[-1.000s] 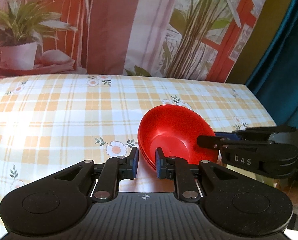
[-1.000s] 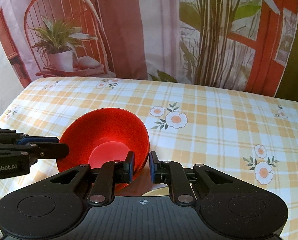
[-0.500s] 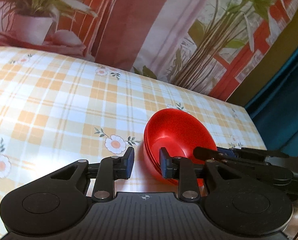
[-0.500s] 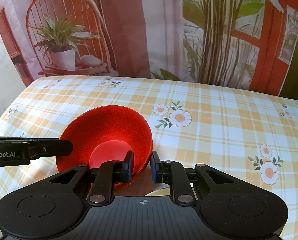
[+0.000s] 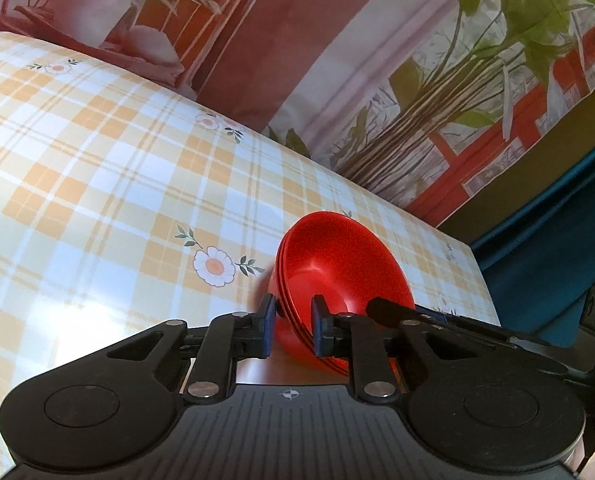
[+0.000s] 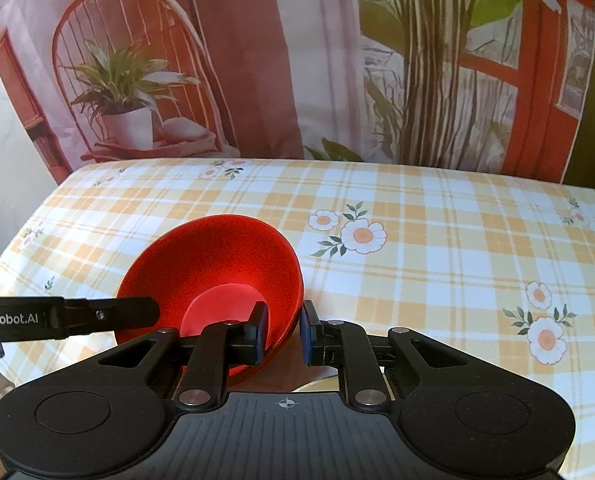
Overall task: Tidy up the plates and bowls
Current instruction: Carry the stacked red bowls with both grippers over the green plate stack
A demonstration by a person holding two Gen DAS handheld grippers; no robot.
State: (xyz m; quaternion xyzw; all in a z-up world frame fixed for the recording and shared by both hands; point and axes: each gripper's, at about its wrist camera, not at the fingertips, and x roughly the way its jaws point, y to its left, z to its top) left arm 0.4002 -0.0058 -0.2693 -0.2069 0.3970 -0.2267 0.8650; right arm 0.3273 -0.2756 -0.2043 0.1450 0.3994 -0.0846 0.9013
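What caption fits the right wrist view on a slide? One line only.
Right hand-held gripper straddles the rim of stacked red bowls on a plaid floral tablecloth.

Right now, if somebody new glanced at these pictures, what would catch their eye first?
The stack of red bowls, bright on the yellow plaid tablecloth. The left gripper and right gripper each straddle its rim from opposite sides. Behind the table hangs a backdrop printed with a potted plant on an orange chair.
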